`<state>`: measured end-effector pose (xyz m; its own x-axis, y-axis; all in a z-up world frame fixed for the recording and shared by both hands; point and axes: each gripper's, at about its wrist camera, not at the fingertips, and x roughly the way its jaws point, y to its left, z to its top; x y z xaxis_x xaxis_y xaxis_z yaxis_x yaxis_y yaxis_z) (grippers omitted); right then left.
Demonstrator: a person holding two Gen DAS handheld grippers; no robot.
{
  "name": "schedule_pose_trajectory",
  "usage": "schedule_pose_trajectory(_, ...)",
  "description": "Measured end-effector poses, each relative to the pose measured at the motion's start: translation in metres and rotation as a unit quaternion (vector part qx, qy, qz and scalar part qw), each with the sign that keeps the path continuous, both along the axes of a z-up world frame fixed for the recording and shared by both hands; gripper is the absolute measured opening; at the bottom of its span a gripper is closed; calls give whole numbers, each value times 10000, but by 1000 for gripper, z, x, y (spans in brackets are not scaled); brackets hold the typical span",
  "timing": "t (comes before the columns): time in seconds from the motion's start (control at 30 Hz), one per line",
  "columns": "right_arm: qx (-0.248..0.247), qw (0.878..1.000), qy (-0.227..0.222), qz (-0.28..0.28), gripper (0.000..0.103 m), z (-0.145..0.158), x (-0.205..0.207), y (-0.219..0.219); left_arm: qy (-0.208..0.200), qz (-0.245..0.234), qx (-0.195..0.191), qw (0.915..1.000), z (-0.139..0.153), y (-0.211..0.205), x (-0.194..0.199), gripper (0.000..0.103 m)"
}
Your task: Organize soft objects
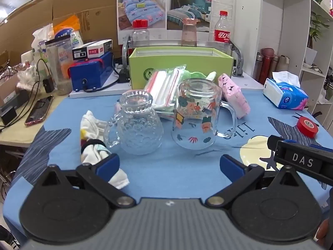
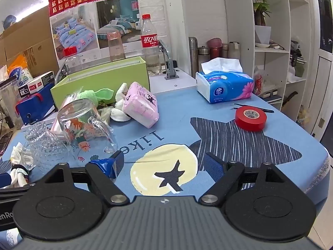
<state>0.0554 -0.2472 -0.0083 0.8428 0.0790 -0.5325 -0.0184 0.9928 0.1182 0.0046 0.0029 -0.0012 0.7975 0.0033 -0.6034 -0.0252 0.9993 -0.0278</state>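
**Both claws wide over the blue cloth, nothing held**

Left gripper point(image 1: 169, 165) spread wide, low over the blue tablecloth point(image 1: 170, 179), empty. Left blue pad point(image 1: 108, 165) just in front of the rolled white socks point(image 1: 94, 143), overlapping them in view; contact impossible to judge. Socks lying directly left of the textured glass mug point(image 1: 135, 123), bound by a dark band.

Textured glass mug standing upside down on the cloth, handle turned toward the socks. Just right of it, a printed glass mug point(image 1: 197, 114) with cartoon figures, also upside down, handle pointing away from the textured mug. Behind the textured mug, a stack of zip bags point(image 1: 164, 85) with red seals. Beyond the zip bags, a green plush toy point(image 2: 93, 95) and a small white soft toy point(image 2: 120, 104), both right in front of the green box point(image 1: 181, 62). Farther right of the printed mug, a pink tissue pack point(image 1: 234, 94), tilted. Well right of the textured mug, a blue tissue pack point(image 1: 285, 94) and a red tape roll point(image 1: 307, 126).

Right gripper point(image 2: 160, 164) likewise wide apart and empty, hanging above the pale yellow moon print point(image 2: 164, 168), right of the textured mug. Its left finger point(image 2: 112, 164) wrapped in blue tape, close to the printed mug's rim.
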Motion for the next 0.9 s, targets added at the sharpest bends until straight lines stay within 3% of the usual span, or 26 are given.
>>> schedule_pose_trajectory(0.37,102,9998,-83,-122,71,6,-1,-4,-78,-51,74,9999,1,-4,-5,102)
schedule_pose_trajectory(0.6,404,9987,274,-121,71,1,7,-7,-84,-61,94,9999,1,-3,-4,102)
schedule_pose_trajectory(0.9,360,9989,281,-114,71,1,7,-5,-61,-66,59,9999,1,-2,-3,102)
